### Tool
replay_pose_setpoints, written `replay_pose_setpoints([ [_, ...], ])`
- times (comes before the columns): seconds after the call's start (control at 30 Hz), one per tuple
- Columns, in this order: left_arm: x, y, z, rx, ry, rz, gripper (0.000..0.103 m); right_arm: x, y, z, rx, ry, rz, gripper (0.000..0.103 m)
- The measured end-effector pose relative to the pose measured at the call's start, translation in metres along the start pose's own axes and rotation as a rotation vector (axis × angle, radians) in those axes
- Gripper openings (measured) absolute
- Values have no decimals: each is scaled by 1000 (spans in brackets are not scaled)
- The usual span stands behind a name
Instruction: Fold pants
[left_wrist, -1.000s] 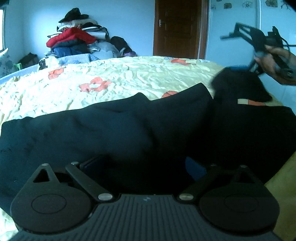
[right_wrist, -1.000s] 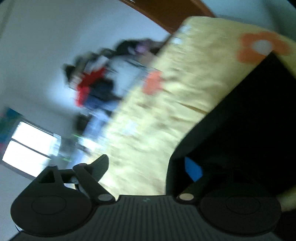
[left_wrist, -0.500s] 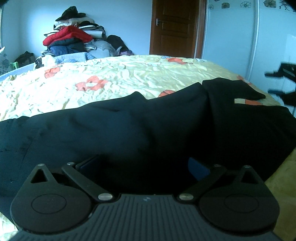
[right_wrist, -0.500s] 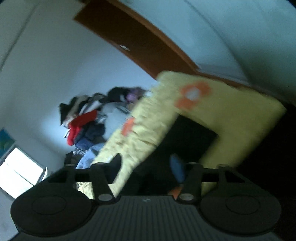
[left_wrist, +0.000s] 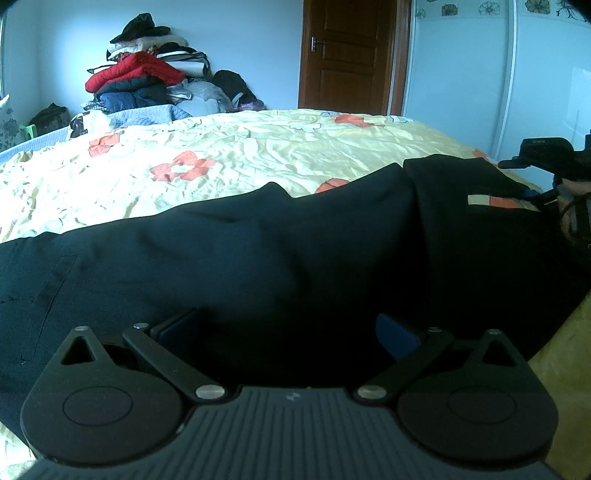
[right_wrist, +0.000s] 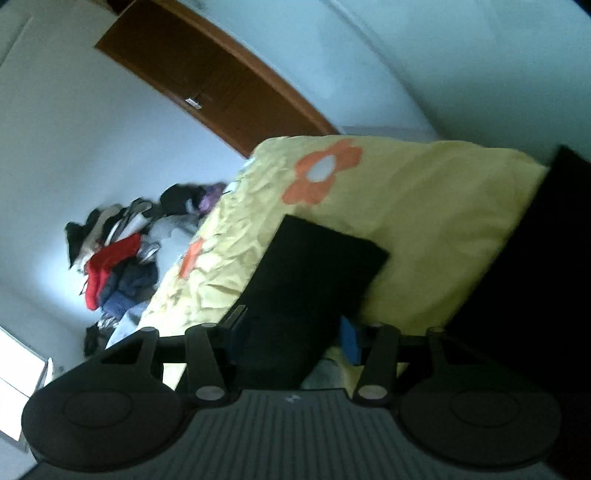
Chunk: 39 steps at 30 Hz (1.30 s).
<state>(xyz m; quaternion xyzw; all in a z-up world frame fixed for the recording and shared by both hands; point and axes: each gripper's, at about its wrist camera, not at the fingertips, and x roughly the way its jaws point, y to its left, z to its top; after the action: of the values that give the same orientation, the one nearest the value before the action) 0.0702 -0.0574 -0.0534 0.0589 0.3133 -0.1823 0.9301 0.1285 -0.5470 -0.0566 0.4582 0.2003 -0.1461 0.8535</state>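
Right claw (right_wrist: 291, 338) closing around black pants (right_wrist: 310, 273).

Pants (left_wrist: 295, 258) lie on the bed (left_wrist: 240, 155), clothes pile (left_wrist: 147, 85) behind.

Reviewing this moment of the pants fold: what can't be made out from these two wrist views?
- Left wrist view: near edge of the pants, hidden behind the left gripper; whether its jaws pinch cloth is too dark to tell.
- Same view: right gripper, cut off by the right edge.
- Right wrist view: clothes pile, blurred.
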Motion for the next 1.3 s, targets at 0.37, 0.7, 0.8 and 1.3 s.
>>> replay_pose_setpoints([
  [0.37, 0, 0, 0, -4, -2, -7, 103, -69, 39, 22, -327, -165, -40, 4],
  [0.7, 0, 1, 1, -7, -3, -18, 103, -157, -4, 18, -464, -234, -292, 4],
  [0.8, -1, 1, 1, -4, -2, -20, 103, -158, -37, 11, -381, -194, -332, 4],
  [1.3, -6, 1, 4, -5, 2, -27, 101, -173, -64, -1, -295, -220, -437, 20],
])
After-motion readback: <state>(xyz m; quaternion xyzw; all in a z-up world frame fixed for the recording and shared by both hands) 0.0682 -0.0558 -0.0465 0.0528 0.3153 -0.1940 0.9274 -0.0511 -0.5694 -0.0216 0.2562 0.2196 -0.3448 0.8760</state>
